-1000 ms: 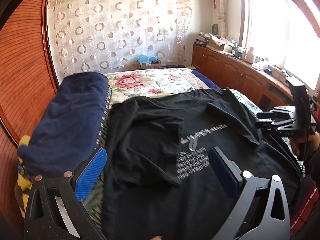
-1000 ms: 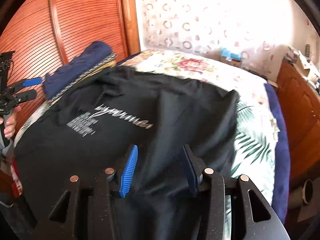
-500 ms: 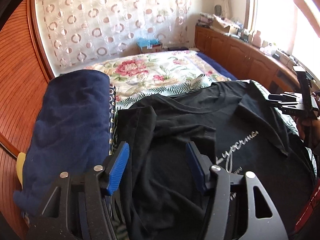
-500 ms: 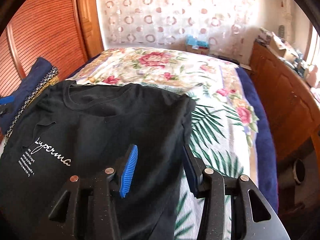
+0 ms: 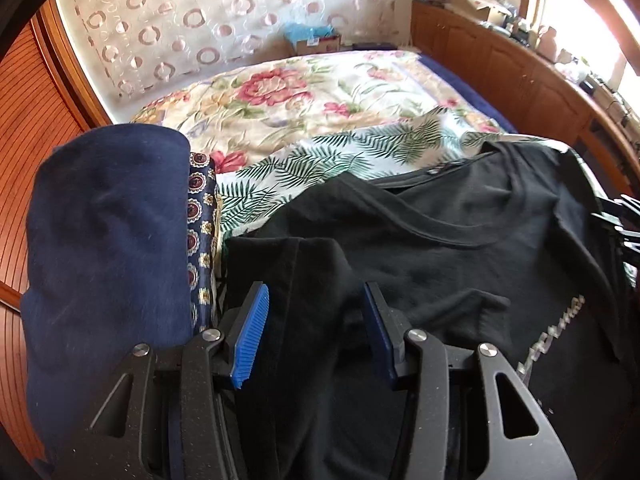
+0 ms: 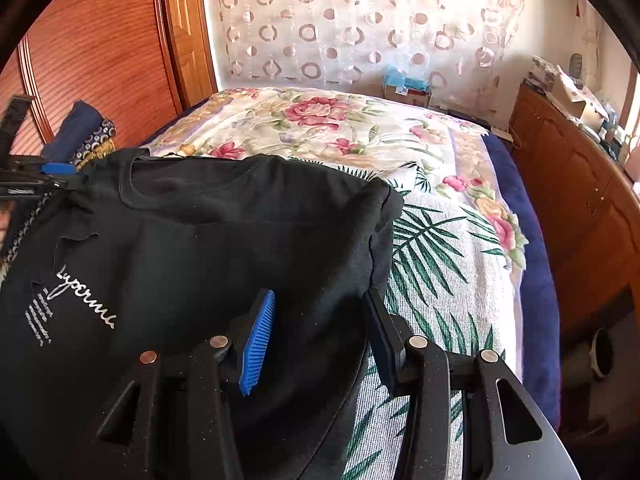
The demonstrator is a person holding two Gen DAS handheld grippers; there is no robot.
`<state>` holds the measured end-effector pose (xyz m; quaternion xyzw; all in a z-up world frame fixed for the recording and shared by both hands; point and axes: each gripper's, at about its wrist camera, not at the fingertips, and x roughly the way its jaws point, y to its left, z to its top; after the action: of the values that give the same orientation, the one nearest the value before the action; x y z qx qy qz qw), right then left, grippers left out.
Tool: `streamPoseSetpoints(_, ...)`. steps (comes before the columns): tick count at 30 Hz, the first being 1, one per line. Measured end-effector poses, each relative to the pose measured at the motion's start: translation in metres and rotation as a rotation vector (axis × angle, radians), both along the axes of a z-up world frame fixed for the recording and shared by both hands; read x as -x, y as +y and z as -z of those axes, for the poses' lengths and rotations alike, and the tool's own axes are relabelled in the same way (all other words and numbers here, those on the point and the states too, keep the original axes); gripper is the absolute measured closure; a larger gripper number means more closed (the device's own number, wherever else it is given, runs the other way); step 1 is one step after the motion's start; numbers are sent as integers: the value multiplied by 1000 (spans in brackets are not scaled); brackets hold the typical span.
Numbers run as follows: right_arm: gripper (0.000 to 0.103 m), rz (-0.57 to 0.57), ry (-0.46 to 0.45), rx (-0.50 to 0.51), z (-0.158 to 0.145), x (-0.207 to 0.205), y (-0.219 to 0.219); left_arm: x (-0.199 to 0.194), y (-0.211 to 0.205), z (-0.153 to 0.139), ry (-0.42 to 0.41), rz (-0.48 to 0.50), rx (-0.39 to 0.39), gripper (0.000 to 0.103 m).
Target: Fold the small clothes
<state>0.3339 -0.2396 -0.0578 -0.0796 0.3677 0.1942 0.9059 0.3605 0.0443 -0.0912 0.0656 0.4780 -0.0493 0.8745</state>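
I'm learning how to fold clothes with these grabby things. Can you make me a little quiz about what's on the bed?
1. True or false: the black T-shirt lies on a floral bedspread.
2. Which sits beside the shirt in the left wrist view? A) a red pillow B) a folded navy garment C) a basket
3. Fill in: the writing on the shirt is ____ in colour.

Key: 1 true. 2 B. 3 white. Bonus fact: the left tool is closing with a shirt fold between its pads; the right tool straddles the shirt's other edge.
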Motion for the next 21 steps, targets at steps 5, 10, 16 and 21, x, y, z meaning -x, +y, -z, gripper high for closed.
streamPoseSetpoints(5,56,2,23,-82,5,-9,-14,-8,-2,5,-7,-9,-84,88)
streamPoseSetpoints(10,56,41,37,-83,10,-14,-20,7,4,-17,-105,20,-116,99)
streamPoseSetpoints(16,56,44,18,-4,10,-15,-6,38,37,-79,-279,-41,-37,99)
streamPoseSetpoints(21,49,53,22,16,9,-25,-1,62,55,-102,-335,-41,38,99)
